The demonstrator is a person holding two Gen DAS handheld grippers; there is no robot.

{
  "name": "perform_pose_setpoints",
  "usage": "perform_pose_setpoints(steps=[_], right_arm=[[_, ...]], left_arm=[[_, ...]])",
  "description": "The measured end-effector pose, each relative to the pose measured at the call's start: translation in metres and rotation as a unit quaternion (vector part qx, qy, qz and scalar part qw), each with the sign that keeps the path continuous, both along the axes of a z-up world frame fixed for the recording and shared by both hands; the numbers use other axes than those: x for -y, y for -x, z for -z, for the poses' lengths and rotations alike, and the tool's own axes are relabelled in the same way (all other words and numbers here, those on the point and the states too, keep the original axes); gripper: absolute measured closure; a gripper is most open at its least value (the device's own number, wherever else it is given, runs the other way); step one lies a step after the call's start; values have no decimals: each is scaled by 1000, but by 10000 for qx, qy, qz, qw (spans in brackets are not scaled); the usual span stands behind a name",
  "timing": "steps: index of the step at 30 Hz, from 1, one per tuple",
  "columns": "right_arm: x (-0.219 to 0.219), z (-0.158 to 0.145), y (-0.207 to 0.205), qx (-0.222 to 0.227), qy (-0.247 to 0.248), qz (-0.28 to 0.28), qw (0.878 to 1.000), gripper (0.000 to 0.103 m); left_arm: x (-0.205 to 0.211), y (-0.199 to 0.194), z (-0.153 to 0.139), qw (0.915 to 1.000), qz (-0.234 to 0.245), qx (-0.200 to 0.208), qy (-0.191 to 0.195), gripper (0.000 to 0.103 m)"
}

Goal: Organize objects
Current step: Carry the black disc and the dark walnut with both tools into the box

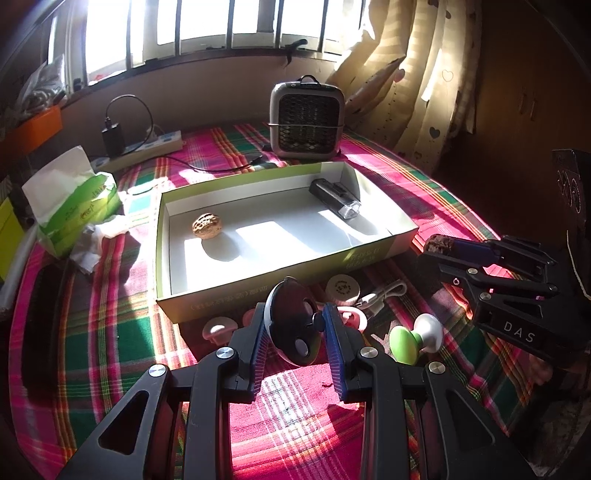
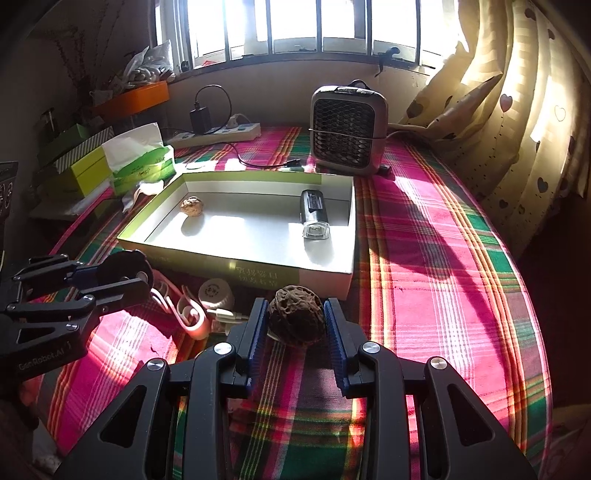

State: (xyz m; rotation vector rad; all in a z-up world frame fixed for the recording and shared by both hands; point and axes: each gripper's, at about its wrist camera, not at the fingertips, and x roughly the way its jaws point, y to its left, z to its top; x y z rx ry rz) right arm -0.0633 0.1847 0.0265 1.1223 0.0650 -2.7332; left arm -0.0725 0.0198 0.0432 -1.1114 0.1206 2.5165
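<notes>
Holding a dark walnut (image 2: 295, 319) clamped between the pads of my right hand-held gripper (image 2: 295, 325), I have it raised just in front of the box (image 2: 325, 275), which I judge is where it belongs, since a paler walnut (image 2: 192, 205) already sits inside near the far left corner. My left hand-held gripper (image 1: 293, 332) is closed on a dark round gadget (image 1: 291, 321), held edge-on so the pads press its flat faces. A small black lamp (image 1: 334, 197) lies in the box's right end. Left on the cloth before the box are a pale round cap (image 1: 341, 288), a white cable (image 1: 384, 295), pink hooks (image 2: 188, 314) and a green and white knob (image 1: 415, 338). Everything rests on a worktop under a bright plaid cloth (image 2: 443, 258), sunlit from a barred window (image 2: 295, 26), with a small heater (image 2: 347, 129), a tissue pack (image 1: 74, 206) and a power strip (image 1: 147, 146) behind.
</notes>
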Motion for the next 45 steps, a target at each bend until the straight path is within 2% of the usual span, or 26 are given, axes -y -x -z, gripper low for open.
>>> perform_pose_setpoints(steps=[14, 25, 45], right_arm=[[11, -16, 31, -105, 2, -264, 9996, 71], [19, -22, 69, -57, -35, -455, 9989, 71], [37, 0, 139, 323, -43, -672, 9972, 71]], left_arm=[[10, 26, -9, 9997, -215, -112, 44, 76], [13, 48, -5, 9994, -313, -42, 112, 76], [21, 83, 14, 9978, -587, 274, 160, 76]])
